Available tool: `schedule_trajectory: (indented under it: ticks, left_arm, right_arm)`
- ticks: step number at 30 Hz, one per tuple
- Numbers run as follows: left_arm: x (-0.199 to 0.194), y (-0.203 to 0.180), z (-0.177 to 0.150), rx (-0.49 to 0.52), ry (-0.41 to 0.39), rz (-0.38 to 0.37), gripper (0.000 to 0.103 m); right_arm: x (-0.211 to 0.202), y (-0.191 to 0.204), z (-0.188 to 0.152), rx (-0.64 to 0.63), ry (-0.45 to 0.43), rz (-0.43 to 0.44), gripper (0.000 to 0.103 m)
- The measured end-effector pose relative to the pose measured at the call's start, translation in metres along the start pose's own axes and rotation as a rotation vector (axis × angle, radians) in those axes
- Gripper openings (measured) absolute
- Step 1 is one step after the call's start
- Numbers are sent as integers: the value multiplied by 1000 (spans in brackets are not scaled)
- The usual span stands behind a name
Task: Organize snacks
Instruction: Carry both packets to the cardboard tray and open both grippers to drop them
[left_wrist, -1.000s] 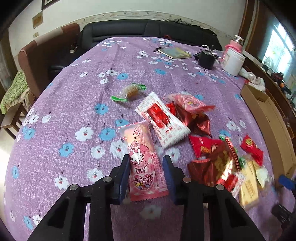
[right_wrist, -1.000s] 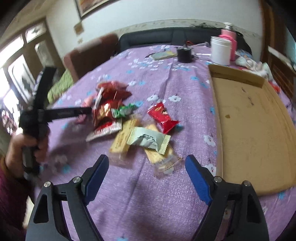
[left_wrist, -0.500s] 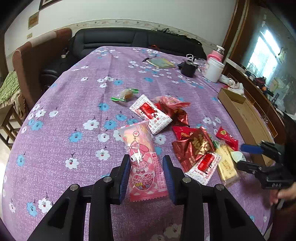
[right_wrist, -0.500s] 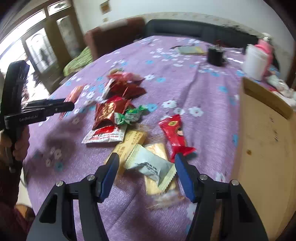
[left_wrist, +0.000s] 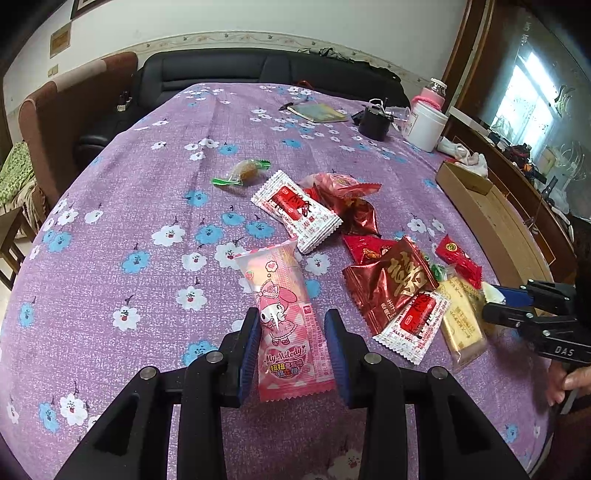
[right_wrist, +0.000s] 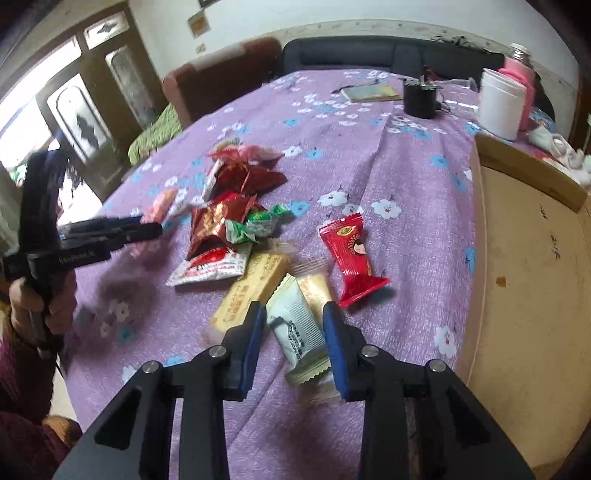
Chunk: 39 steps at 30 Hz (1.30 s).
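While left gripper (left_wrist: 291, 345) pinches pink packet (left_wrist: 286, 321) by lower half above table (left_wrist: 147, 221), right gripper (right_wrist: 294, 341) clamps white sachet (right_wrist: 301, 330) mid-body; both prob light, crinkly, slippery film

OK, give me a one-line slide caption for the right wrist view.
Right gripper closes around a white snack packet beside the cardboard tray, while the left gripper carries a pink packet.

Black grippers (left_wrist: 291, 343), blue-padded jaws
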<state>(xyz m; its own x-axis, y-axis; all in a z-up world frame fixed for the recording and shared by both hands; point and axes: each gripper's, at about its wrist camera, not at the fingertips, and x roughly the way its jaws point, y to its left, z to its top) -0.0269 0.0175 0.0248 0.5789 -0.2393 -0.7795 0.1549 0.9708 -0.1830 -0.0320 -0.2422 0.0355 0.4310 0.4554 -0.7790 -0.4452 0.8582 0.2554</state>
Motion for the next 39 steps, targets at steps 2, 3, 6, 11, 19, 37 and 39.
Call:
schedule_trajectory:
  ticks: [2,3,6,11,19,37,39]
  left_arm:
    - [-2,-1,1,0,-3,-2,37]
    - [-4,-3,1,-3,-8,-10,37]
    - [-10,-9,5,4,-20,-22,37]
    - [-18,-30,11,38,-31,-56,37]
    - [-24,-88,27,119,-34,-138,36]
    - [26,-291,37,321,55,-381,36]
    - [38,-306,33,335,74,-386,36]
  right_arm:
    - [-8,-1,1,36,-32,17,32]
    - [-12,-1,2,48,-49,20,32]
    - [-25,-5,6,104,-100,42,32]
    - [-44,-13,8,153,-158,60,32]
    - [-68,-47,-1,261,-225,56,32]
    - [-115,-175,-57,596,-318,-169,32]
    - [-114,-181,-60,611,-314,-191,32]
